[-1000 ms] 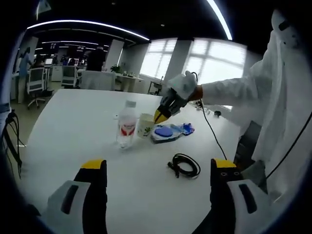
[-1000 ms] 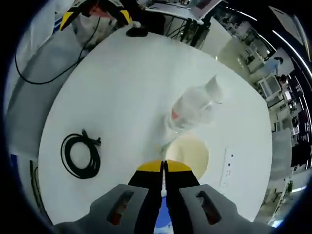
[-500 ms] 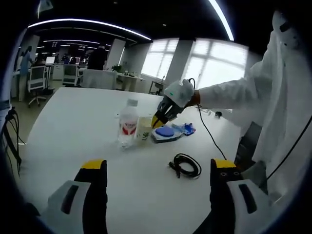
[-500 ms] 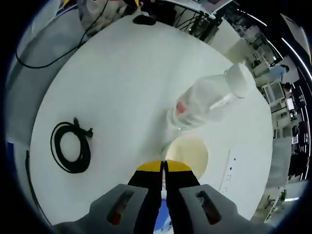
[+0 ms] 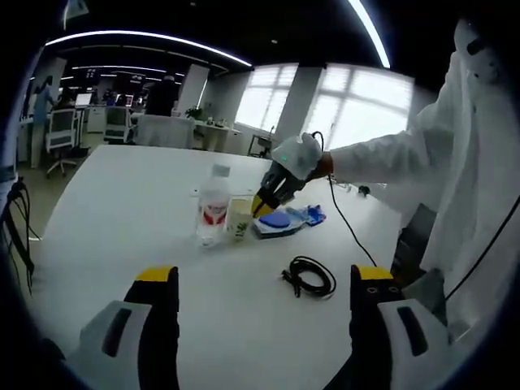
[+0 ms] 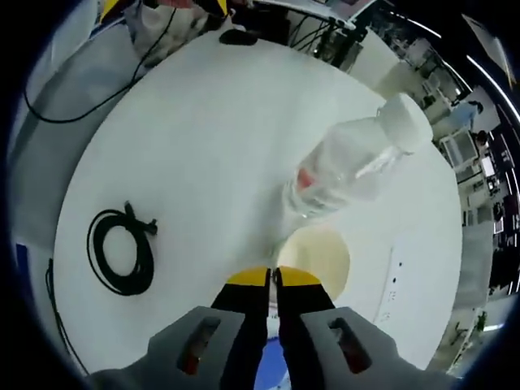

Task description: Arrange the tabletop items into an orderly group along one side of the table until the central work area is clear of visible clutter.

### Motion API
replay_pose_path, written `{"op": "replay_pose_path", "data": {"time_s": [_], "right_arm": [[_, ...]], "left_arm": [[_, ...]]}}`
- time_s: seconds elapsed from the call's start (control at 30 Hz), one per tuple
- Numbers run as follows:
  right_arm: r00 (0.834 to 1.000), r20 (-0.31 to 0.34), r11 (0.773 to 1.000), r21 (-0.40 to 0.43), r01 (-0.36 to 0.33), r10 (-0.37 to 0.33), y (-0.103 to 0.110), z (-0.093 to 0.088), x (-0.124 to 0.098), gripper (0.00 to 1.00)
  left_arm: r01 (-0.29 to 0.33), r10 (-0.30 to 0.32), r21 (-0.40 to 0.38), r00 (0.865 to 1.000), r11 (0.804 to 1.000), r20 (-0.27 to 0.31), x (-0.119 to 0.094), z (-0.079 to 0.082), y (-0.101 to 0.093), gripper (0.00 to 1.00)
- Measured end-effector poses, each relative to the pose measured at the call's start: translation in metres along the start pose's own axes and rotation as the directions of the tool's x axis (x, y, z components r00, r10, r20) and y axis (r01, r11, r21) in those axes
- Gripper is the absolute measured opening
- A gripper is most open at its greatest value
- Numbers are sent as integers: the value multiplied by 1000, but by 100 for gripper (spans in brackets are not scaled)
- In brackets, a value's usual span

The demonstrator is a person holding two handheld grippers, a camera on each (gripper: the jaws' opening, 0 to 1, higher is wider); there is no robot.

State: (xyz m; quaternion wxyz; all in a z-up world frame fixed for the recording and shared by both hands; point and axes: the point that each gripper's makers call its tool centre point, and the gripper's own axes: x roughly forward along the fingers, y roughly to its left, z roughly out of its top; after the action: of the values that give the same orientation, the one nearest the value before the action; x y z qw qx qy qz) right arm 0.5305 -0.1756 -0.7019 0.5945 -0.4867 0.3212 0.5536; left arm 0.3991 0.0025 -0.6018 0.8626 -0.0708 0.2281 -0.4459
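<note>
A clear water bottle (image 5: 213,207) with a red label stands on the white table (image 5: 122,211). Touching its right side is a cream paper cup (image 5: 240,217). My right gripper (image 5: 266,200), in a gloved hand, reaches down to the cup's rim. In the right gripper view its yellow tips (image 6: 272,278) are shut on the near rim of the cup (image 6: 318,256), with the bottle (image 6: 349,162) just beyond. A blue-and-white item (image 5: 276,221) lies right of the cup. My left gripper (image 5: 266,276) hovers open over the near table, holding nothing.
A coiled black cable (image 5: 309,276) lies near the front right, and the coil (image 6: 122,252) sits left of the right gripper's jaws. A thin black cord (image 5: 353,219) trails off the right edge. A person in a white coat (image 5: 455,162) stands at right. Office desks stand behind.
The right gripper has come down and slid the cup left against the bottle. The left gripper has held still.
</note>
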Motion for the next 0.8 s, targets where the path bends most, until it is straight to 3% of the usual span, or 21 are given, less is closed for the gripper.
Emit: {"op": "replay_pose_path", "data": {"time_s": [0.27,0.8], "right_arm": [[1000,15,999,21,25,-25,-2,1,-1,16],[997,56,996,63,56,-59,-2,5,-8,26]], "left_arm": [[3,-3,0,1000,1000,-3,1,-1,-1,88],[15,-15,12,1000,1000,-8,3,0,-4,90]]}}
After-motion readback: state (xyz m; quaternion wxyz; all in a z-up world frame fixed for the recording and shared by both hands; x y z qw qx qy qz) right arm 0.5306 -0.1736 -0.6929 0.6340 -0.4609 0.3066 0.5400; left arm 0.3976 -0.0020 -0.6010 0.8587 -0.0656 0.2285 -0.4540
